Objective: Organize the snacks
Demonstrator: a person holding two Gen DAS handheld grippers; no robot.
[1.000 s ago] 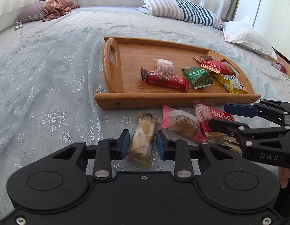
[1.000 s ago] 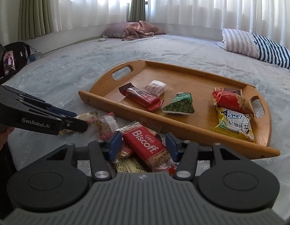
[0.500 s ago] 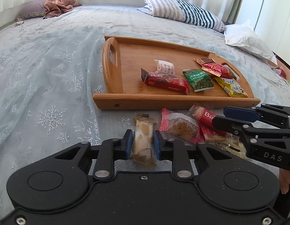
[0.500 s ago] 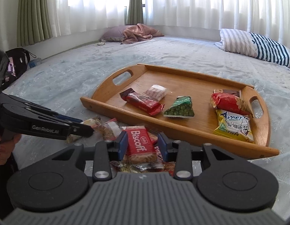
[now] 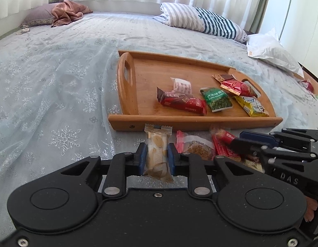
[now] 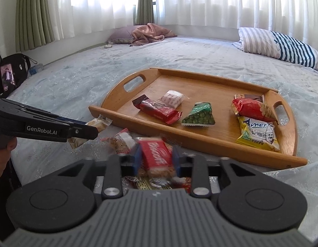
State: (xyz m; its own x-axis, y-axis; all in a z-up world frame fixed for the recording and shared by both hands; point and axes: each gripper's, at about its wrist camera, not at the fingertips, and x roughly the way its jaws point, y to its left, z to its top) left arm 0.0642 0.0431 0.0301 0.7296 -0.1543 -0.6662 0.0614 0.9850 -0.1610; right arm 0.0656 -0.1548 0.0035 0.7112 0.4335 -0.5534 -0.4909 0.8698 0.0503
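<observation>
Left wrist view: left gripper (image 5: 157, 158), lower centre, pinching a beige biscuit packet (image 5: 157, 150) on the bed (image 5: 56, 94), just before the wooden tray (image 5: 150, 121).
Right wrist view: right gripper (image 6: 156, 158), jaws just closed, clamps the red Biscoff packet (image 6: 155, 154) at lower centre; five snacks lie in the tray at centre right.

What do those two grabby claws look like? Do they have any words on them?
Both are black plastic with two round discs on the body and silver screws. The left claw has blue pads on its fingers and white letters "GenRobot.AI" along its side. The right claw has blue pads too, a ribbed grey top, and white letters "DAS" on its side. No cables or sleeves show.
</observation>
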